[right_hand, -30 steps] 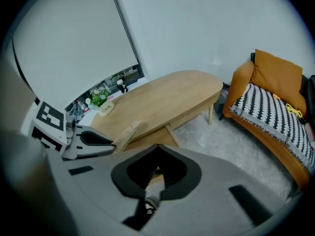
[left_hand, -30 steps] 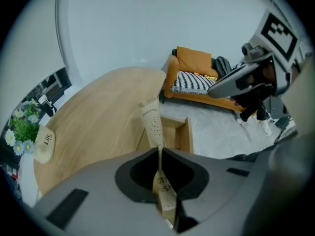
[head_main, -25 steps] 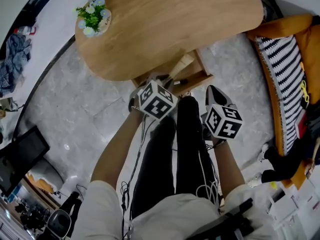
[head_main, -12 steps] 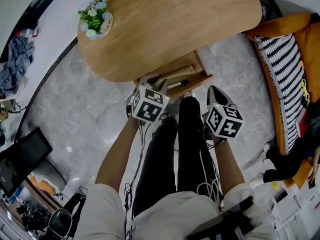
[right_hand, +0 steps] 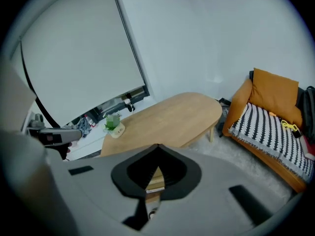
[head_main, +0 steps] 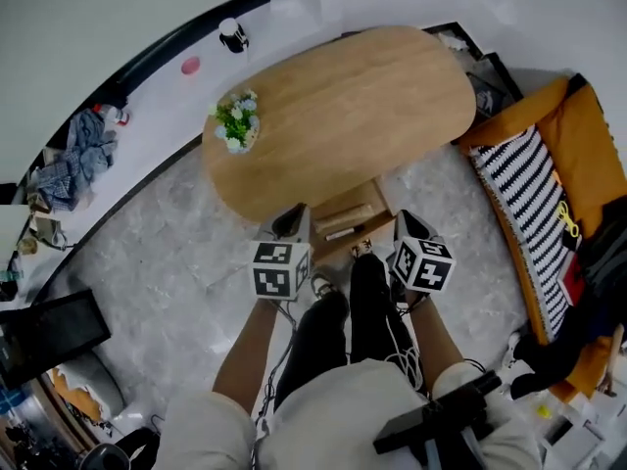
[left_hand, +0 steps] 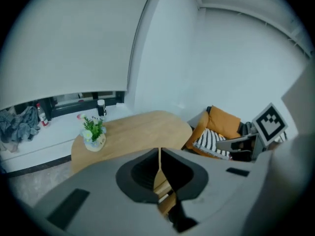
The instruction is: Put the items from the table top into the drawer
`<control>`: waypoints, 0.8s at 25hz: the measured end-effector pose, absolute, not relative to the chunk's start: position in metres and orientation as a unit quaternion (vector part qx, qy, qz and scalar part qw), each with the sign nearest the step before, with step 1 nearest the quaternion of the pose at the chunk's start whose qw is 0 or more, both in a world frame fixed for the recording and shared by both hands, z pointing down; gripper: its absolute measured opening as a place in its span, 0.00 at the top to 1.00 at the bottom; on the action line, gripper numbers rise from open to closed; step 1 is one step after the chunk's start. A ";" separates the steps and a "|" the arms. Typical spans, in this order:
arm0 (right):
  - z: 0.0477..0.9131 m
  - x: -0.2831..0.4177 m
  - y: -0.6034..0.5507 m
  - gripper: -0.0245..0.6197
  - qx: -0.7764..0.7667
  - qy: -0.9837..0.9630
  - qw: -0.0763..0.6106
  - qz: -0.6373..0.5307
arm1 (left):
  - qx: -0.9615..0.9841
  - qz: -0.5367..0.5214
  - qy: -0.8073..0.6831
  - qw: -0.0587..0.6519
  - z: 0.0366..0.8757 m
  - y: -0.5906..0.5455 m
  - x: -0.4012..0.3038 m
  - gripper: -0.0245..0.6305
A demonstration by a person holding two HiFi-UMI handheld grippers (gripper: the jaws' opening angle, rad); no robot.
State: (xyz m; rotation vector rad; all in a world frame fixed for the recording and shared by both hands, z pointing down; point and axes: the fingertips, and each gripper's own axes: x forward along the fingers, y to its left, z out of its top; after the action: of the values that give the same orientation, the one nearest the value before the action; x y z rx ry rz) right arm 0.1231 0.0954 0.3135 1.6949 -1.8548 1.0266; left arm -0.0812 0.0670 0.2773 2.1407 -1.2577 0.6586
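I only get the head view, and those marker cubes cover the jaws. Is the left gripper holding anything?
Observer: No. The left gripper is shut, with nothing between its jaws.
Operator: And the other one?
Observer: The right gripper is shut and empty too.
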 end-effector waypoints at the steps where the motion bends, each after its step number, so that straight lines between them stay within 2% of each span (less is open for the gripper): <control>1: 0.297 0.124 0.095 0.97 0.611 -0.671 0.209 0.365 | 0.799 0.238 -0.476 0.280 0.258 0.068 -0.083 0.93; 10: 0.162 0.127 0.097 0.97 0.606 -0.709 0.173 0.318 | 0.769 0.158 -0.563 0.259 0.121 0.089 -0.105 0.94; 20: 0.094 0.124 0.081 0.98 0.592 -0.746 0.177 0.249 | 0.761 0.117 -0.592 0.239 0.073 0.088 -0.103 0.94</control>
State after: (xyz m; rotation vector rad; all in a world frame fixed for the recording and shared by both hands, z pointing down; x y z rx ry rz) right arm 0.1239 0.0810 0.0943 1.6752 -2.1119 0.7036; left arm -0.1034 0.0882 0.0726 2.0843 -1.6210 0.3193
